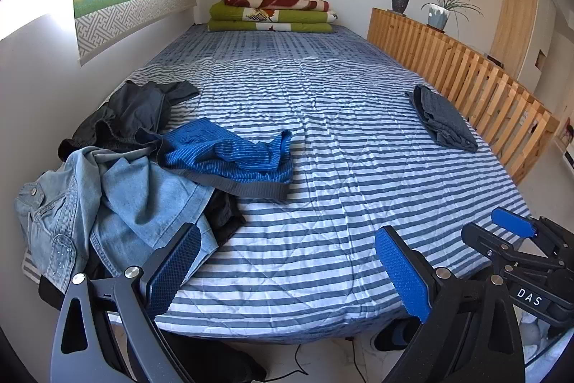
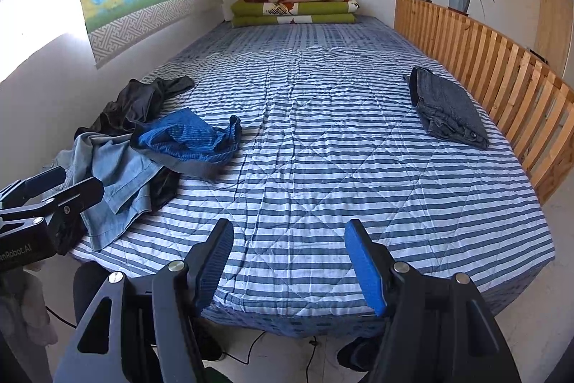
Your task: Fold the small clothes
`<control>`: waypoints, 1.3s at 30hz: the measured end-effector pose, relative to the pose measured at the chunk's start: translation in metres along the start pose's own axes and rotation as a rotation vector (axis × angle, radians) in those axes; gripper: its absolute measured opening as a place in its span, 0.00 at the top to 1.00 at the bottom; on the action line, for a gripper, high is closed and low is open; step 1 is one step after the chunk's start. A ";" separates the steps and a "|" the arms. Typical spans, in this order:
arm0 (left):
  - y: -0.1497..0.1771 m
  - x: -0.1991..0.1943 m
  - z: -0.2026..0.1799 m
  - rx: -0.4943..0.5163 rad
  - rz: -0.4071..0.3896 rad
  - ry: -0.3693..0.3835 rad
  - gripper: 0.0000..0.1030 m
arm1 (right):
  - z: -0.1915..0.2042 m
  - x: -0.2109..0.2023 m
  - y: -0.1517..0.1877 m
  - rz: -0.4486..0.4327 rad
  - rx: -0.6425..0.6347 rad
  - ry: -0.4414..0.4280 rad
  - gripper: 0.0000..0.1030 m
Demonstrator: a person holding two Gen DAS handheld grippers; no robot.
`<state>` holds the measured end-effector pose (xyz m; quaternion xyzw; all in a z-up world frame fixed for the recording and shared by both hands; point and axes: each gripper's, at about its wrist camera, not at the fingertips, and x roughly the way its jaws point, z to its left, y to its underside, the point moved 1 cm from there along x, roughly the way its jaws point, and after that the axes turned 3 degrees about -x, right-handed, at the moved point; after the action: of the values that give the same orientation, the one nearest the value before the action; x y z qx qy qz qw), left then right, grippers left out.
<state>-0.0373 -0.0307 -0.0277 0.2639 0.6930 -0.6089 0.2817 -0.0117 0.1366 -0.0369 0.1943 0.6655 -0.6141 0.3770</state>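
Left wrist view: a striped bed fills a white-walled room; unfolded clothes lie heaped at its left edge. The left gripper hovers, jaws spread, empty.

Right wrist view: folded jeans lie by the wooden rail. The right gripper hovers, spread, empty.

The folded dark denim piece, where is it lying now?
The folded dark denim piece lies alone on the bed's right side, beside the wooden slat rail, far from the unfolded pile.
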 end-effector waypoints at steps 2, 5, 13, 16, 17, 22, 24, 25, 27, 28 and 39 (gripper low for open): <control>-0.003 0.006 0.007 -0.004 0.009 -0.002 0.03 | 0.005 0.005 -0.002 0.005 -0.002 0.000 0.41; -0.006 0.016 0.016 -0.008 0.022 -0.010 0.03 | 0.010 0.014 -0.006 0.014 -0.002 0.000 0.41; -0.011 0.024 0.028 -0.029 0.018 -0.031 0.03 | 0.018 0.029 -0.013 0.027 -0.006 -0.012 0.41; -0.010 0.021 0.027 -0.048 0.003 -0.033 0.03 | 0.020 0.028 -0.013 0.031 -0.032 -0.009 0.41; -0.009 0.020 0.027 -0.054 0.001 -0.034 0.03 | 0.021 0.026 -0.013 0.029 -0.042 -0.006 0.41; -0.005 0.017 0.018 -0.063 0.002 -0.053 0.03 | 0.011 0.017 -0.014 0.013 -0.057 -0.009 0.41; -0.004 0.016 0.013 -0.058 0.001 -0.063 0.03 | 0.006 0.016 -0.012 0.011 -0.053 -0.016 0.41; -0.004 0.016 0.010 -0.057 0.000 -0.067 0.03 | 0.004 0.016 -0.011 0.012 -0.050 -0.021 0.41; -0.004 0.016 0.005 -0.060 0.000 -0.074 0.03 | 0.000 0.018 -0.010 0.019 -0.047 -0.030 0.41; -0.005 0.016 0.003 -0.060 0.002 -0.078 0.03 | -0.002 0.019 -0.009 0.022 -0.048 -0.035 0.41; -0.003 0.020 -0.008 -0.057 0.017 -0.088 0.03 | -0.010 0.025 -0.011 0.028 -0.058 -0.047 0.41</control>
<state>-0.0545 -0.0224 -0.0391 0.2346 0.6946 -0.5976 0.3246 -0.0382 0.1394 -0.0481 0.1783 0.6713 -0.5936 0.4065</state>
